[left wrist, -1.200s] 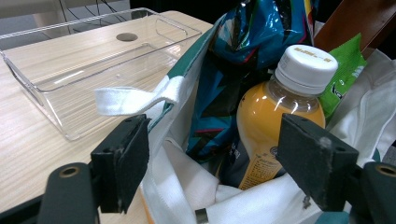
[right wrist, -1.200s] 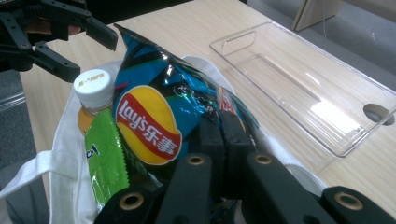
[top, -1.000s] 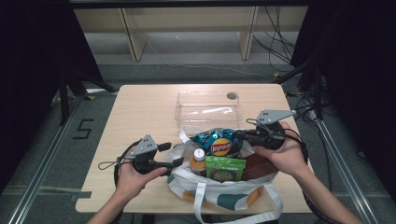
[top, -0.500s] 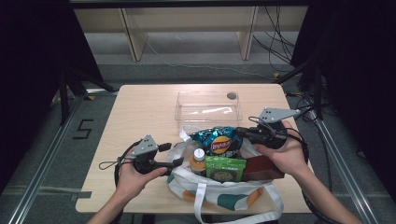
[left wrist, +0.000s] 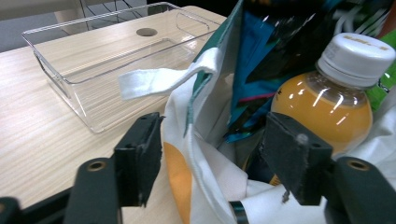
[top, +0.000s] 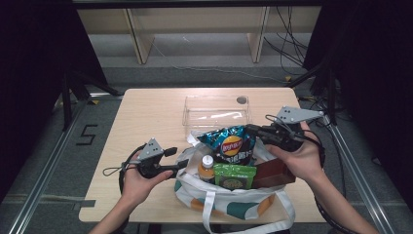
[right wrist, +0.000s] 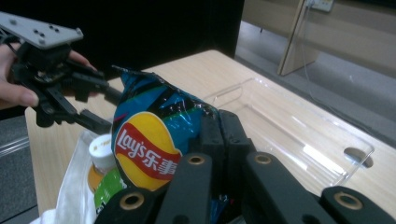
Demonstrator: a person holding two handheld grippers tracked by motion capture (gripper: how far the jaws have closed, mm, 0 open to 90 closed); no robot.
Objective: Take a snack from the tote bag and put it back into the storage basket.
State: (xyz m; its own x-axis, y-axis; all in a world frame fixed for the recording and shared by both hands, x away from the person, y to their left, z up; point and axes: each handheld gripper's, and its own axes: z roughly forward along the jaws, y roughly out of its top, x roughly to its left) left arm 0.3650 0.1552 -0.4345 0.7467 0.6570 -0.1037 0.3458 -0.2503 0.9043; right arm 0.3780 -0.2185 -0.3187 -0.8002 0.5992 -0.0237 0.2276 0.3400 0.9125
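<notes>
At the bag's point(top: 229, 195) 12 o'clock rim, the chip bag point(top: 230, 145) stands upright, long axis vertical, logo facing 6 o'clock, pinched by the right claw point(top: 253, 130). The left claw point(top: 181, 158), just closing yet wide, straddles the bag's 9 o'clock rim on the worktop point(top: 146, 112).

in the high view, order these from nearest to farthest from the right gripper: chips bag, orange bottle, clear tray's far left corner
1. chips bag: pinched in the right gripper, at the top of the tote.
2. orange bottle: lower left, inside the tote.
3. clear tray, far left corner: behind the tote.
</notes>
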